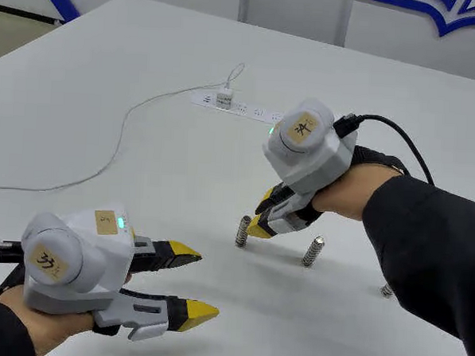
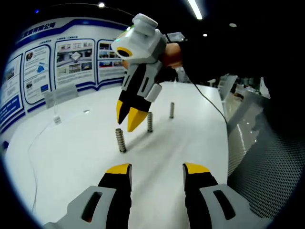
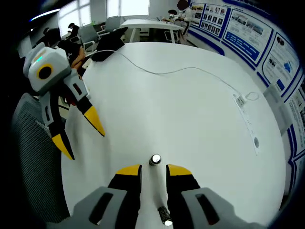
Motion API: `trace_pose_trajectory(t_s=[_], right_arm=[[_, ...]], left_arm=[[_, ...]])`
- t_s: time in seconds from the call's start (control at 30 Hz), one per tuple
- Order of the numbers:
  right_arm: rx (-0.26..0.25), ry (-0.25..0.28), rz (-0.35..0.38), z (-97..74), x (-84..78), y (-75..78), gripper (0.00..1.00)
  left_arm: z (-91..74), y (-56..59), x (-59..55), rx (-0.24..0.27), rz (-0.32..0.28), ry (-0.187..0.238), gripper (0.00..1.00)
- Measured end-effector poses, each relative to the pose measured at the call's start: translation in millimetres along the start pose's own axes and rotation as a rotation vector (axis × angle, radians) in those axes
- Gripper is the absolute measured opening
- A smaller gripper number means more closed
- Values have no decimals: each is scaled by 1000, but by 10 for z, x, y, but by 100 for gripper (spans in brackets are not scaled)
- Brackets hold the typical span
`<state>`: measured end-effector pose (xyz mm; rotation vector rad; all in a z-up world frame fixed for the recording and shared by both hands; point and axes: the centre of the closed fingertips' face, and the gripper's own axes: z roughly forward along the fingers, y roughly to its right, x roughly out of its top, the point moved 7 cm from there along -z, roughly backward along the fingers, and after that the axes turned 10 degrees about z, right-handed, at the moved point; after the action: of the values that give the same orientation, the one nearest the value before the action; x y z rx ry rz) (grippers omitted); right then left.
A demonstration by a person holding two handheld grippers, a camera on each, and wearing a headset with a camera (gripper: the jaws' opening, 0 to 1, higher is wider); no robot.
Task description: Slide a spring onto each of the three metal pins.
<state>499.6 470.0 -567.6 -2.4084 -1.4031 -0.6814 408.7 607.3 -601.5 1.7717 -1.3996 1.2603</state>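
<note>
We find the head view bright and evenly lit from overhead. The white bench shows no hard glare, and the right tongs and a spring throw only faint, soft-edged grey shadows. In the left gripper view the ceiling strip lights burn out white against a dark ceiling, and the fisheye bows the wall posters. In the right gripper view the windows are blown out, and the edges curve strongly.
</note>
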Motion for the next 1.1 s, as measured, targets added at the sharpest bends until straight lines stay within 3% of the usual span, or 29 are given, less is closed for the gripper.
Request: trace_pose_trajectory(t_s=[0.57,1.1], right_arm=[[-62,156,118,-497,-409,-268,25],[-128,242,275,-871,-1058,-409,28]], left_arm=[[20,34,113,0,14,7,49],[10,95,99,3,-9,5,51]])
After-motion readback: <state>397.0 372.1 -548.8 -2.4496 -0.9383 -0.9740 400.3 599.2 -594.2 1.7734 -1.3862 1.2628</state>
